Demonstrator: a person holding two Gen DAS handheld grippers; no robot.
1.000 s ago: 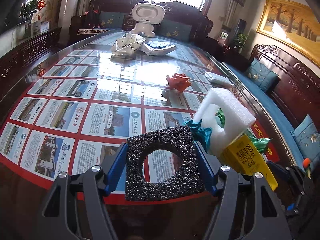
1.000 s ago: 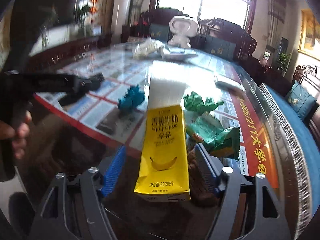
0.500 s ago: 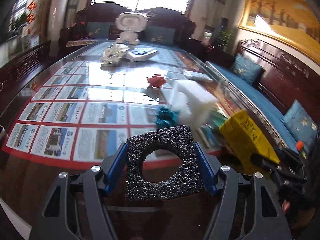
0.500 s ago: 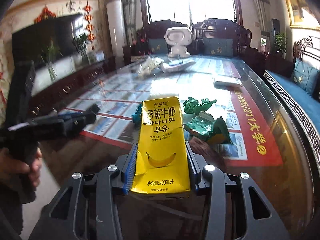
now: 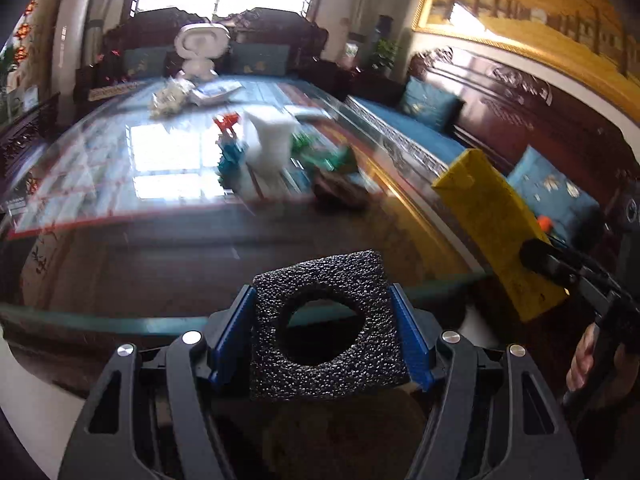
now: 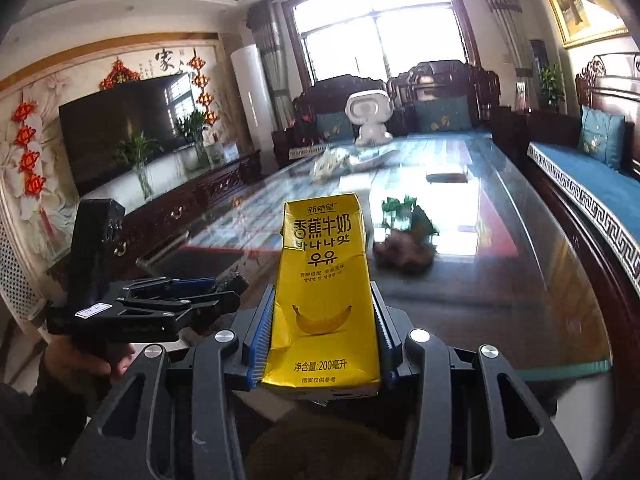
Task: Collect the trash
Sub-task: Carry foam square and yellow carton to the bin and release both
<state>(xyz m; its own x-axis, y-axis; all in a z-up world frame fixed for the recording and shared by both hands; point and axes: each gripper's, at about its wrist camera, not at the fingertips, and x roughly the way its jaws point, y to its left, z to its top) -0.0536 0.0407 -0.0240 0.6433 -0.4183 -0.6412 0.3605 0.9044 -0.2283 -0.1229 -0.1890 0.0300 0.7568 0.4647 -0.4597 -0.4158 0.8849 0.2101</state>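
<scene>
My left gripper [image 5: 326, 330] is shut on a black foam square with a round hole [image 5: 348, 272] and holds it off the table, beyond its near edge. My right gripper [image 6: 322, 338] is shut on a yellow banana milk carton [image 6: 324, 280], held upright above the table's near end. The carton also shows in the left wrist view [image 5: 492, 228] at the right. On the glass table lie a white foam block [image 5: 272, 144], green wrappers [image 5: 320, 154], a teal wrapper [image 5: 230, 160], a red wrapper [image 5: 226, 122] and a brown scrap [image 5: 340, 192].
The glass-topped wooden table [image 6: 480, 288] runs away from me. A white robot figure [image 6: 368, 120] and crumpled paper [image 6: 330, 160] sit at its far end. A blue-cushioned bench [image 6: 592, 176] runs along the right. A TV cabinet [image 6: 168, 200] stands left.
Both grippers have pulled back and risen from the table, each keeping its item. The carton went from lying flat among the trash to held upright in the air.
</scene>
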